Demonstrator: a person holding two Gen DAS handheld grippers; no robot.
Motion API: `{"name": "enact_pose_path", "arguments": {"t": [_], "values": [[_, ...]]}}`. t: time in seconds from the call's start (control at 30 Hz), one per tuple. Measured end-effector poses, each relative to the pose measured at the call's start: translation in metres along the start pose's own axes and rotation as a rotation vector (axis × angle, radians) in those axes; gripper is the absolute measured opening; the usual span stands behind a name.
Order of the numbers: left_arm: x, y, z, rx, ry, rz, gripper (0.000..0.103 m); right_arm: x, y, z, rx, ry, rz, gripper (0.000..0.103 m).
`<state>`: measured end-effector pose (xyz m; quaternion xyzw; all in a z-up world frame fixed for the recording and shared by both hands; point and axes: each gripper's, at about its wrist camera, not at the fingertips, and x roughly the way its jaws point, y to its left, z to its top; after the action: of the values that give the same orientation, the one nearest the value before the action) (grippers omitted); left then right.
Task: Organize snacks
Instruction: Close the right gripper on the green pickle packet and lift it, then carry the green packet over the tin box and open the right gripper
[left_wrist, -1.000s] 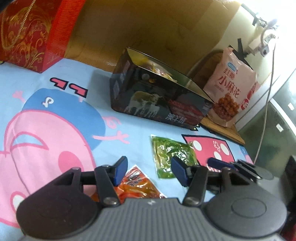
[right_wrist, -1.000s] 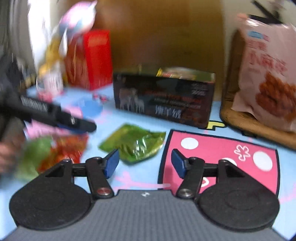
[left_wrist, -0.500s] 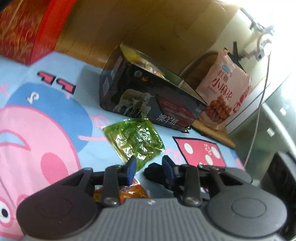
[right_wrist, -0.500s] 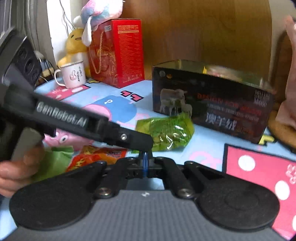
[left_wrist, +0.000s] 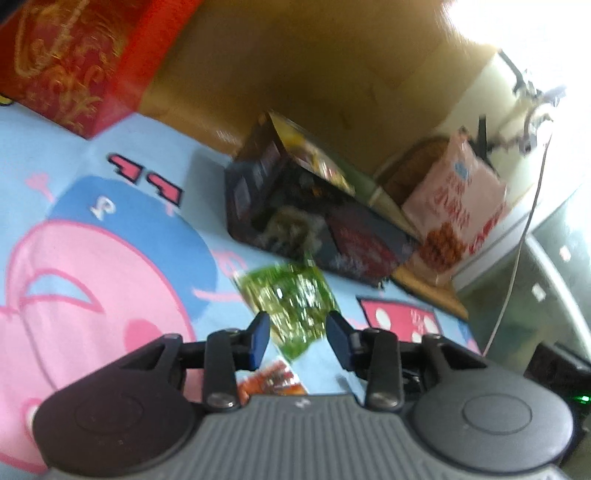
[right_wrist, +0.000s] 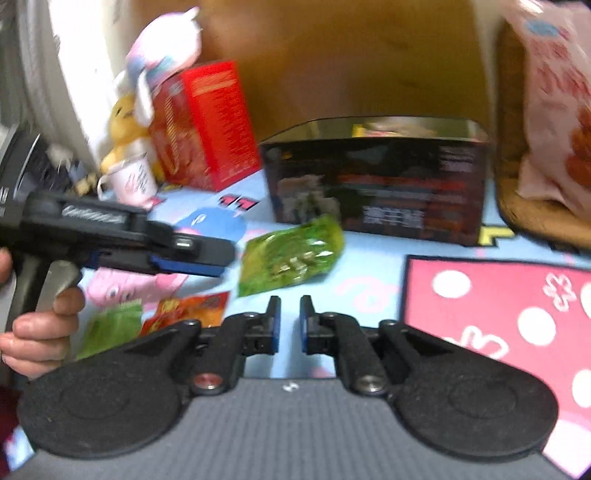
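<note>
A green snack packet (left_wrist: 291, 301) lies on the cartoon cloth in front of a dark open box (left_wrist: 314, 221) that holds other snacks. My left gripper (left_wrist: 297, 339) is open, its fingers on either side of the packet's near end, not touching it. An orange-red packet (left_wrist: 273, 380) lies under it. In the right wrist view the green packet (right_wrist: 290, 254) lies before the box (right_wrist: 376, 181). My right gripper (right_wrist: 289, 325) is open by a narrow gap and empty. The left gripper (right_wrist: 192, 258) shows at the left. Another green packet (right_wrist: 110, 326) and the orange-red packet (right_wrist: 192, 306) lie near.
A red gift box (right_wrist: 207, 125), a mug (right_wrist: 129, 181) and plush toys (right_wrist: 162, 55) stand at the back left. A large pink snack bag (left_wrist: 454, 218) rests on a wooden board (right_wrist: 543, 218) right of the dark box. A wooden panel stands behind.
My left gripper has opened wider and pulled slightly back from the green packet. My right gripper, shut half a second ago, has opened a little and drawn back to the right.
</note>
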<state>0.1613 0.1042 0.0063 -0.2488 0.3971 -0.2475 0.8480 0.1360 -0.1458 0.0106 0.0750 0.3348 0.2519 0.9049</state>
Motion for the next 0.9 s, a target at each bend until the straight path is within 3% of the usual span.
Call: {"name": "enact_pose_path", "arguments": {"t": [0.17, 0.33, 0.4, 0.47, 0.57, 0.77, 0.9], "values": [[-0.001, 0.009, 0.013, -0.051, 0.005, -0.003, 0.039, 0.000, -0.031, 0.015, 0.147, -0.003, 0.027, 0.028], [0.022, 0.008, 0.015, -0.056, 0.088, 0.022, 0.042, 0.017, -0.049, 0.031, 0.192, 0.006, 0.058, 0.035], [0.027, 0.004, 0.012, -0.039, 0.078, 0.022, 0.043, 0.031, -0.055, 0.036, 0.203, 0.034, 0.095, 0.038], [0.030, -0.001, 0.010, -0.017, 0.073, 0.030, 0.041, 0.048, -0.056, 0.036, 0.216, 0.072, 0.124, 0.038], [0.030, -0.002, 0.008, -0.007, 0.055, 0.030, 0.038, 0.057, -0.047, 0.034, 0.239, 0.058, 0.173, 0.035], [0.027, 0.007, 0.007, -0.060, 0.061, -0.023, 0.032, 0.049, -0.054, 0.027, 0.388, 0.068, 0.274, 0.024], [0.023, 0.004, 0.006, -0.060, 0.054, -0.046, 0.031, 0.037, -0.050, 0.023, 0.426, 0.044, 0.274, 0.022]]}}
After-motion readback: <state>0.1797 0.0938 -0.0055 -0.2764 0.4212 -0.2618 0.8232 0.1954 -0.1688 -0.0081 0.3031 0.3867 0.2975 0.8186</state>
